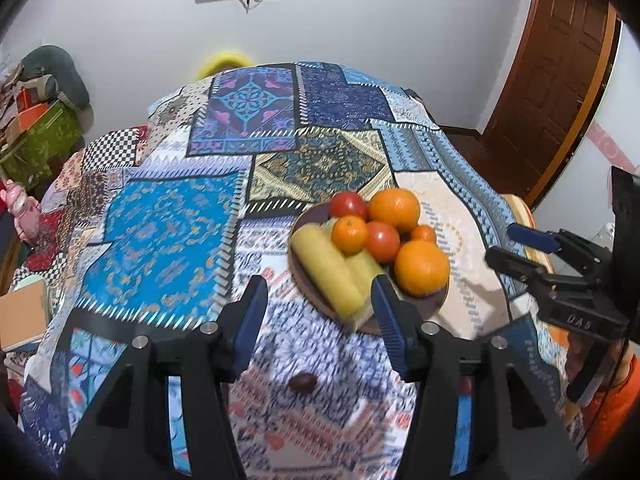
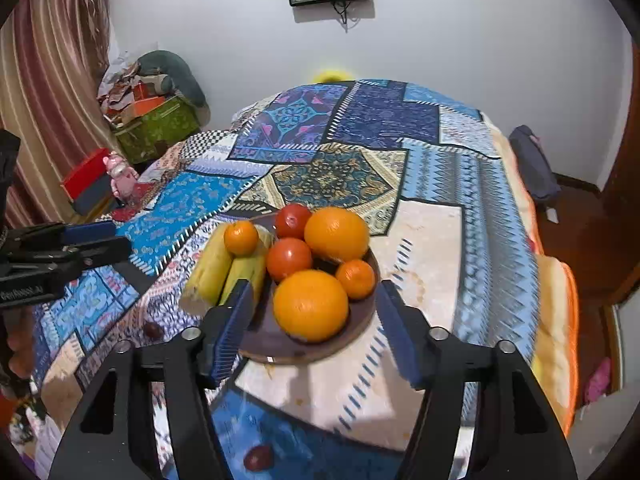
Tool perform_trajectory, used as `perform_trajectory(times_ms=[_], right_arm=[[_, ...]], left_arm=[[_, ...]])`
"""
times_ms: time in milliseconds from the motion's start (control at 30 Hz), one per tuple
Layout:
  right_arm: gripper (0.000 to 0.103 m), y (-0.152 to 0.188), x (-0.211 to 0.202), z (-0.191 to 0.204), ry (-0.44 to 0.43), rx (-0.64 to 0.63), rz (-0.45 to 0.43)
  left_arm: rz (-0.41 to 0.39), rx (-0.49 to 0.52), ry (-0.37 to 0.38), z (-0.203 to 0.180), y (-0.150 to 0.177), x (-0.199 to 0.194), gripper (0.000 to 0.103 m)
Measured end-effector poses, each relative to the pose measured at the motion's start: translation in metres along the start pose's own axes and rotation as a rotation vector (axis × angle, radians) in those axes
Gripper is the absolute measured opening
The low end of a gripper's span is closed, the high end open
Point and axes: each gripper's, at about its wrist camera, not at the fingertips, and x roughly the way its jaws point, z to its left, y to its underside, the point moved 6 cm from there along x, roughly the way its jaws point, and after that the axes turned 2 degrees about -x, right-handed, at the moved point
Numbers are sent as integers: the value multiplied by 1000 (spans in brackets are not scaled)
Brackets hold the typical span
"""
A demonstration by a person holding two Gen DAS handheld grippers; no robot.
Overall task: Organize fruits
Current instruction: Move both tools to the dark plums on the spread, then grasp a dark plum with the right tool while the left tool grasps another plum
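Most fruit already sits piled on the plate [image 2: 280, 350], but two small dark fruits [image 2: 258, 457] lie loose on the bed [image 2: 440, 240], and both grippers' fingers [image 2: 230, 326] gape apart, empty.

A brown plate [image 2: 280, 344] on the patchwork cloth holds 2 large oranges [image 2: 311, 306], 2 small mandarins [image 2: 355, 279], 2 red tomatoes [image 2: 289, 258] and 2 yellow bananas [image 2: 208, 268]; 2 dark small fruits [image 2: 258, 457] lie loose on the cloth nearby.

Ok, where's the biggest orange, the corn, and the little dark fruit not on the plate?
biggest orange [image 2: 311, 306]: right wrist view, middle of its peel.
corn [image 2: 210, 266]: right wrist view, middle of the left cob.
dark fruit [image 1: 303, 382]: left wrist view, its center, on the cloth.
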Motion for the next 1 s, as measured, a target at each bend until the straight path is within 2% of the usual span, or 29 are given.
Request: perform_trajectory(times_ms=[167, 400, 533, 633, 767, 933, 1000], right_arm=[[61, 25, -7, 3, -3, 16, 35], [61, 57, -21, 14, -12, 11, 62], [61, 76, -14, 20, -35, 28, 100], [61, 87, -10, 23, -49, 39, 122], [54, 100, -2, 27, -89, 74, 157], [42, 110, 6, 34, -112, 64, 195], [40, 112, 8, 35, -122, 69, 202]], left_arm=[[37, -7, -20, 15, 28, -6, 54], [103, -18, -1, 23, 72, -1, 54], [133, -16, 8, 21, 88, 8, 53], [150, -15, 14, 19, 91, 16, 49], [172, -13, 31, 17, 92, 26, 40], [187, 11, 16, 14, 91, 37, 38], [196, 13, 10, 14, 90, 43, 38]])
